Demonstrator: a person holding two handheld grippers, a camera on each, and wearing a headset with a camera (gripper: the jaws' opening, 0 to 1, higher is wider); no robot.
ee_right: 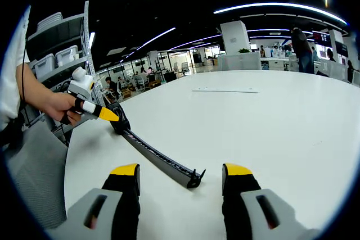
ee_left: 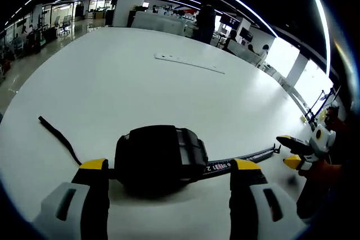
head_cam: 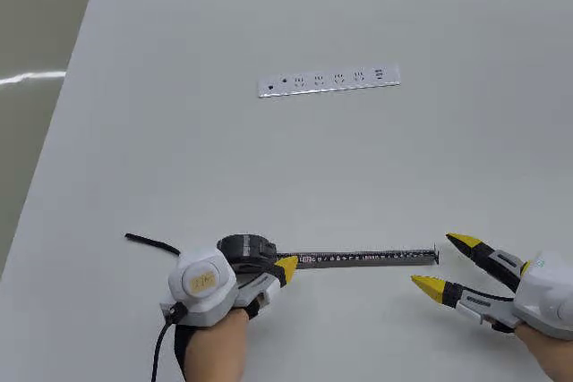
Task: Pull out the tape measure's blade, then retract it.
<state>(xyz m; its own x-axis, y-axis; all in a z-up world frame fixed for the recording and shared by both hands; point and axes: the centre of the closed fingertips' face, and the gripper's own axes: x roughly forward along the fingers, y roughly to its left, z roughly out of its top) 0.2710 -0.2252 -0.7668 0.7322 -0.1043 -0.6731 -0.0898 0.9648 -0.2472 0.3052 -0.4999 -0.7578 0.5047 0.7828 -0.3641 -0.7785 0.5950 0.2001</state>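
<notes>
A black tape measure lies on the white table, its blade drawn out to the right and ending in a hook. My left gripper straddles the case, its yellow-tipped fingers spread to either side; a narrow strip of table shows between the right finger and the case. My right gripper is open around the blade's end. In the right gripper view the hook sits between the fingertips, untouched. A black wrist strap trails left from the case.
A white power strip is set flat into the table farther back. The table's left edge borders the grey floor. A cable hangs from my left gripper at the near edge. Shelves and office desks stand in the distance.
</notes>
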